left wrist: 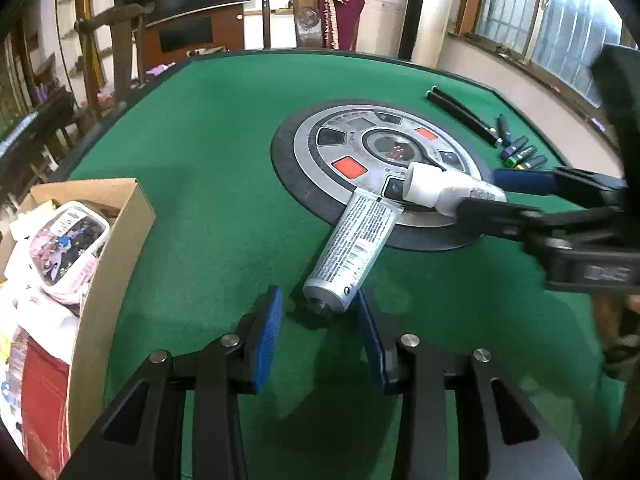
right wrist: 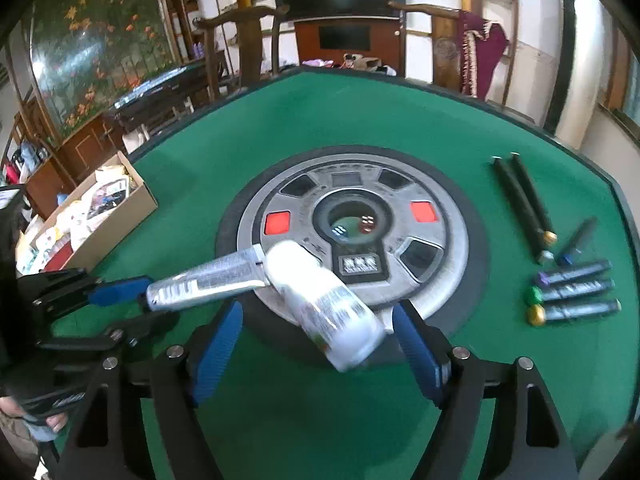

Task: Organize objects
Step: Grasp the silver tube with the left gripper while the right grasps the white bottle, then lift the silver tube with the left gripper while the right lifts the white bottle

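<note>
A silver printed tube (left wrist: 352, 244) lies on the green felt, its flat tail up on the round centre disc (left wrist: 308, 140). Its black cap end sits between the fingertips of my left gripper (left wrist: 319, 292); the right pad (left wrist: 370, 332) is against it and a gap shows on the left side, so the gripper is open. A white bottle (right wrist: 328, 304), blurred, lies tilted across the tube's (right wrist: 208, 278) tail. My right gripper (right wrist: 318, 307) straddles the bottle, open, with clear space at its left pad (right wrist: 218, 348). In the left wrist view the right gripper (left wrist: 478, 194) reaches in from the right around the bottle (left wrist: 436, 190).
A cardboard box (left wrist: 120, 224) full of packets stands at the table's left edge. Two black sticks (right wrist: 524, 208) and several capped markers (right wrist: 572, 288) lie on the felt to the right of the disc (right wrist: 440, 248). Wooden chairs stand beyond the far edge.
</note>
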The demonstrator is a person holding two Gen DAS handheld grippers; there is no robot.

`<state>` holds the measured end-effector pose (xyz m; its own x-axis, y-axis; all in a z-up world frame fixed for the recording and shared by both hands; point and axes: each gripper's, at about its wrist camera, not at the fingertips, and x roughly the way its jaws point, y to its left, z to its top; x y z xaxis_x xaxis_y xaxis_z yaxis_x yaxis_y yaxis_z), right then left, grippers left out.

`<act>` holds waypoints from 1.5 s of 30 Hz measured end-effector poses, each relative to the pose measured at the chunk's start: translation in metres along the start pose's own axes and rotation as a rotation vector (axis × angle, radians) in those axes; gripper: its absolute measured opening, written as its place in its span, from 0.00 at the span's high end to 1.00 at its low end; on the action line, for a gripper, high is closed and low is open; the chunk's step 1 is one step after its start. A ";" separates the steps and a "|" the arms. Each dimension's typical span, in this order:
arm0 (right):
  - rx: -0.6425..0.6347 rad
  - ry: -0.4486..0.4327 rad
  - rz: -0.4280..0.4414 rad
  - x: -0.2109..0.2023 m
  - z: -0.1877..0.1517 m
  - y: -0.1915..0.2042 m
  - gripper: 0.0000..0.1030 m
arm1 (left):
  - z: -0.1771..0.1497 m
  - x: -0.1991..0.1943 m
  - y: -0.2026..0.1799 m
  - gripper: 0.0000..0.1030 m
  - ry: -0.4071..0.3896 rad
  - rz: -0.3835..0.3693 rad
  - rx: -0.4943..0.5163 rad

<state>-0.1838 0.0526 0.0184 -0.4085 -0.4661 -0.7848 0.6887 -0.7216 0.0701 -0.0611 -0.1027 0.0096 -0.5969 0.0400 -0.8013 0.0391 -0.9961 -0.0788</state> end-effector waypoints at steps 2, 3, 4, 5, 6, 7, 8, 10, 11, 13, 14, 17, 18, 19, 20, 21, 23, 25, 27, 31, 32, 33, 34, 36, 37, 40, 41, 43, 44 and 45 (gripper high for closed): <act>-0.016 0.019 -0.027 0.008 -0.001 0.002 0.31 | 0.001 0.000 0.002 0.63 0.002 -0.017 -0.002; -0.016 0.033 -0.034 0.011 -0.003 0.002 0.36 | 0.000 0.000 0.002 0.63 0.003 -0.024 -0.001; -0.018 0.046 -0.038 0.014 -0.005 0.001 0.49 | 0.001 0.000 0.002 0.63 0.004 -0.025 0.001; -0.025 0.034 -0.042 0.012 -0.007 0.000 0.54 | 0.001 0.001 0.001 0.61 0.004 -0.027 0.005; -0.020 0.035 -0.046 0.011 -0.009 -0.001 0.57 | 0.001 0.001 0.000 0.59 0.004 -0.031 0.009; -0.010 0.035 -0.045 0.010 -0.010 -0.003 0.64 | 0.000 0.001 -0.001 0.57 0.005 -0.035 0.013; 0.004 0.035 -0.043 0.009 -0.012 -0.006 0.65 | 0.000 0.002 -0.002 0.54 0.004 -0.040 0.020; 0.023 0.032 -0.041 0.006 -0.016 -0.008 0.65 | 0.000 0.002 -0.004 0.49 0.003 -0.045 0.031; 0.023 0.032 -0.045 0.005 -0.017 -0.008 0.65 | 0.000 0.003 -0.005 0.47 0.004 -0.050 0.036; 0.029 0.037 -0.051 0.003 -0.022 -0.007 0.65 | 0.002 0.004 -0.005 0.46 0.008 -0.059 0.041; 0.041 0.040 -0.049 0.001 -0.024 -0.007 0.65 | 0.003 0.005 -0.004 0.46 0.012 -0.064 0.042; 0.075 0.049 -0.039 -0.005 -0.032 -0.005 0.65 | 0.009 0.009 -0.002 0.46 0.025 -0.082 0.049; 0.087 0.051 -0.037 -0.006 -0.033 -0.003 0.65 | 0.012 0.011 -0.002 0.46 0.030 -0.081 0.055; 0.100 0.053 -0.033 -0.008 -0.037 -0.002 0.65 | 0.015 0.013 -0.002 0.46 0.035 -0.077 0.062; 0.111 0.051 -0.030 -0.011 -0.040 0.000 0.65 | 0.018 0.016 -0.003 0.46 0.041 -0.073 0.075; 0.121 0.050 -0.027 -0.014 -0.043 0.001 0.65 | 0.021 0.018 -0.004 0.46 0.044 -0.072 0.084; 0.149 0.048 -0.027 -0.019 -0.049 0.004 0.65 | 0.025 0.022 -0.008 0.46 0.048 -0.055 0.111; 0.169 0.041 -0.033 -0.024 -0.053 0.005 0.65 | 0.027 0.026 -0.014 0.46 0.048 -0.034 0.143; 0.188 0.027 -0.030 -0.029 -0.056 0.006 0.65 | 0.028 0.027 -0.019 0.49 0.044 -0.023 0.164; 0.205 0.003 -0.033 -0.038 -0.058 0.008 0.65 | 0.030 0.028 -0.028 0.63 0.042 -0.033 0.179; 0.206 -0.003 -0.035 -0.040 -0.058 0.008 0.65 | 0.030 0.028 -0.030 0.67 0.041 -0.035 0.182; 0.205 -0.006 -0.036 -0.042 -0.058 0.009 0.65 | 0.030 0.028 -0.032 0.72 0.039 -0.037 0.186; 0.205 -0.006 -0.036 -0.042 -0.058 0.009 0.65 | 0.029 0.028 -0.033 0.72 0.038 -0.038 0.187; 0.202 -0.008 -0.039 -0.043 -0.057 0.008 0.65 | 0.027 0.027 -0.035 0.72 0.031 -0.029 0.185; 0.200 -0.007 -0.043 -0.042 -0.057 0.008 0.65 | 0.026 0.026 -0.034 0.72 0.031 -0.031 0.181; 0.206 -0.003 -0.043 -0.041 -0.057 0.007 0.65 | 0.023 0.023 -0.034 0.72 0.031 -0.037 0.172; 0.206 -0.003 -0.041 -0.041 -0.057 0.007 0.65 | 0.022 0.022 -0.034 0.72 0.031 -0.035 0.169; 0.207 -0.005 -0.041 -0.041 -0.057 0.007 0.65 | 0.019 0.021 -0.035 0.72 0.028 -0.032 0.169; 0.206 -0.006 -0.040 -0.041 -0.057 0.007 0.65 | 0.017 0.020 -0.035 0.72 0.024 -0.029 0.170; 0.208 -0.007 -0.040 -0.042 -0.057 0.007 0.65 | 0.017 0.019 -0.035 0.72 0.023 -0.028 0.169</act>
<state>-0.1278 0.0961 0.0163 -0.4376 -0.4384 -0.7851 0.5341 -0.8291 0.1653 -0.0871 -0.0682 0.0068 -0.5772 0.0681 -0.8138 -0.1142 -0.9935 -0.0022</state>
